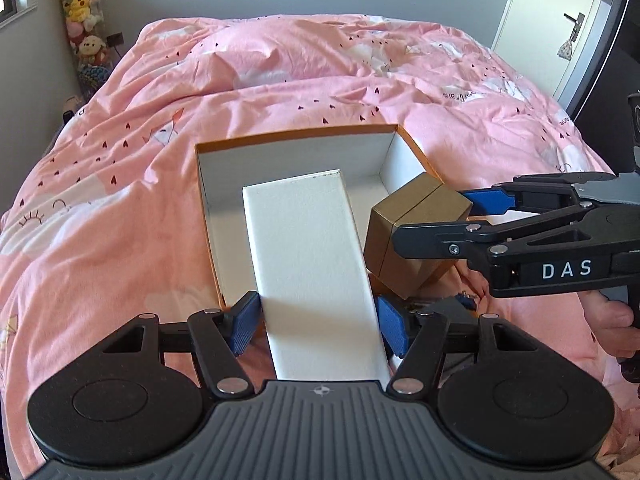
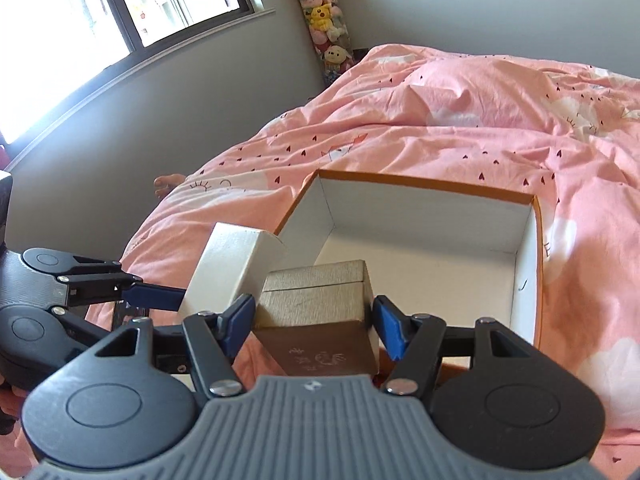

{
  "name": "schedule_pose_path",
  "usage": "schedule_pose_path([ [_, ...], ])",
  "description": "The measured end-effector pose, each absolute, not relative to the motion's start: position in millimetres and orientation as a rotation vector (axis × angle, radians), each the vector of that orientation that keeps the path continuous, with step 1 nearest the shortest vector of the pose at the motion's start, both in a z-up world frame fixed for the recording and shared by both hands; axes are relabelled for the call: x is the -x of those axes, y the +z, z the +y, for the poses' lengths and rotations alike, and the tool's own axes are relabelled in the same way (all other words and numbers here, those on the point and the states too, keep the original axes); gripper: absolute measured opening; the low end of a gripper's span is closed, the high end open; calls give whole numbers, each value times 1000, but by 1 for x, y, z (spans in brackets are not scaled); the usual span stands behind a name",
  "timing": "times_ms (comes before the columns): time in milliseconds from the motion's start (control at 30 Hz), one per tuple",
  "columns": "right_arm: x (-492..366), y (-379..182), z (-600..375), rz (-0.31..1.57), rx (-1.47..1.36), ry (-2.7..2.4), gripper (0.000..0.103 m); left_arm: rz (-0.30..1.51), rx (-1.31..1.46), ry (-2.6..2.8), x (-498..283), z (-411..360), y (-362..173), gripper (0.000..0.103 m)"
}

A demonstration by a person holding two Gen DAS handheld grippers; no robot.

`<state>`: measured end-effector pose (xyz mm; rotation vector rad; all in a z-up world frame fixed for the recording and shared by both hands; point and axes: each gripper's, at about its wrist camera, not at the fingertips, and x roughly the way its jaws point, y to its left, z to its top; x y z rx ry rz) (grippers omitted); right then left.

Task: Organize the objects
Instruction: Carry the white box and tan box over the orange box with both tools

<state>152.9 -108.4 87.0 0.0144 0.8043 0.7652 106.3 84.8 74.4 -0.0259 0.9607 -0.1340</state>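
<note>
- The white box (image 1: 312, 264) sat clamped between the blue pads of the left gripper (image 1: 316, 326), tilted, its far end reaching over the near wall of the open tray (image 1: 296, 140).
- The gold box (image 2: 316, 300) was gripped in the right gripper (image 2: 316, 326), just beside the white box and over the tray's near edge; its near face bore pale printed marks too small to read.
- The tray, orange outside and white inside, lay on the pink duvet (image 1: 120, 168), with nothing seen on its floor.
- "DAS" stood in white letters on the right gripper's black body in the left view.
- The duvet carried small script near its right edge, not legible.
- Both grippers pointed downward toward the tray, side by side; a hand (image 1: 616, 320) held the right gripper's handle.
- Plush toys (image 2: 324, 20) hung in the corner by the window (image 2: 80, 20); a white door (image 1: 560, 24) stood to the right.
</note>
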Motion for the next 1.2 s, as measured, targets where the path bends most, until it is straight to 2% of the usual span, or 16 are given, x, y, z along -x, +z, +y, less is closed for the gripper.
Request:
schedule_pose_path([
  [267, -203, 92, -111, 772, -94, 703, 66, 927, 37, -108, -184, 96, 73, 73],
  [500, -254, 56, -105, 832, -138, 638, 66, 1084, -24, -72, -251, 86, 15, 73],
  [767, -285, 3, -103, 956, -168, 601, 66, 1200, -149, 15, -281, 72, -42, 73],
  [1200, -301, -20, -100, 1002, -164, 610, 66, 1269, -469, 130, -298, 44, -78, 74],
])
